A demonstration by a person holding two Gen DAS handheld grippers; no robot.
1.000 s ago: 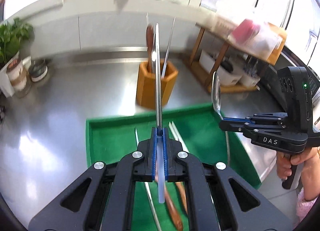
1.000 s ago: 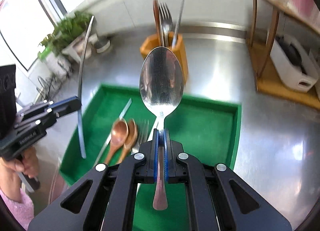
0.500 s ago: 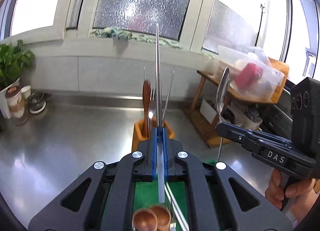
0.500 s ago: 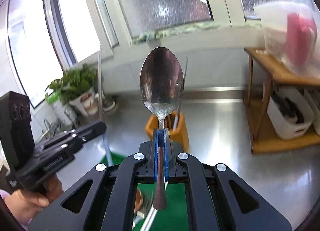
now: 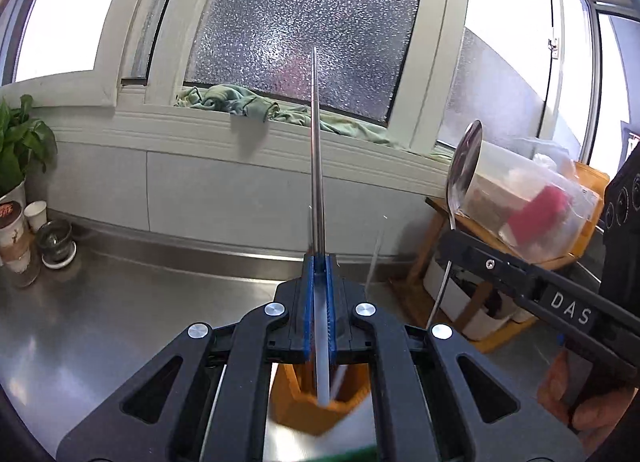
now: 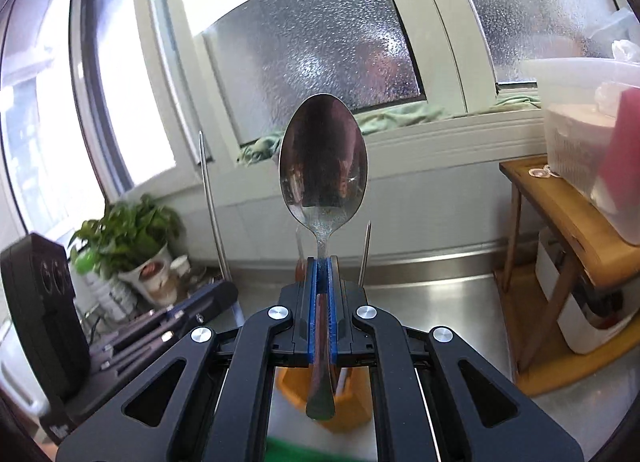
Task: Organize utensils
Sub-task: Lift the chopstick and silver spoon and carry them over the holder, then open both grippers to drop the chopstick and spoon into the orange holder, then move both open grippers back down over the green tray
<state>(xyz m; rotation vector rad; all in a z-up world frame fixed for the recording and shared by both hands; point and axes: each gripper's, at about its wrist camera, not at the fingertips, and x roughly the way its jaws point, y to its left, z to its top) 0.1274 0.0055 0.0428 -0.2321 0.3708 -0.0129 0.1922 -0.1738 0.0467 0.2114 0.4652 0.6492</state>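
While both hands are raised above the steel surface (image 5: 100, 322), each set of tongs is clamped on one utensil. The left tongs (image 5: 319, 274) are closed tight on a slim metal utensil (image 5: 316, 150), seen edge-on: a thin, straight, grey blade or shaft standing upright against the frosted window (image 5: 304, 34), with a pale, whitish handle end passing down between the blue pads. Whether it is a knife cannot be told for certain. The right tongs (image 6: 322, 274) are closed on the handle of a metal spoon (image 6: 323, 166). Its bowl is polished and mirror-bright, stands upright with the hollow facing the camera, and shows fine specks near the neck; the handle end hangs below the pads.

Directly beneath both tongs stands an orange utensil holder (image 6: 348, 406) on the surface, blurred in the left view, with thin metal stems rising from it. A strip of green tray (image 6: 288, 448) shows at the lower edge. In the left view the right tongs and spoon appear at the right, held by a hand (image 5: 580, 394). A potted plant (image 6: 128, 234) stands to the left, a wooden rack (image 6: 560, 222) with a clear container to the right, and a green cloth (image 5: 240, 102) lies on the sill.
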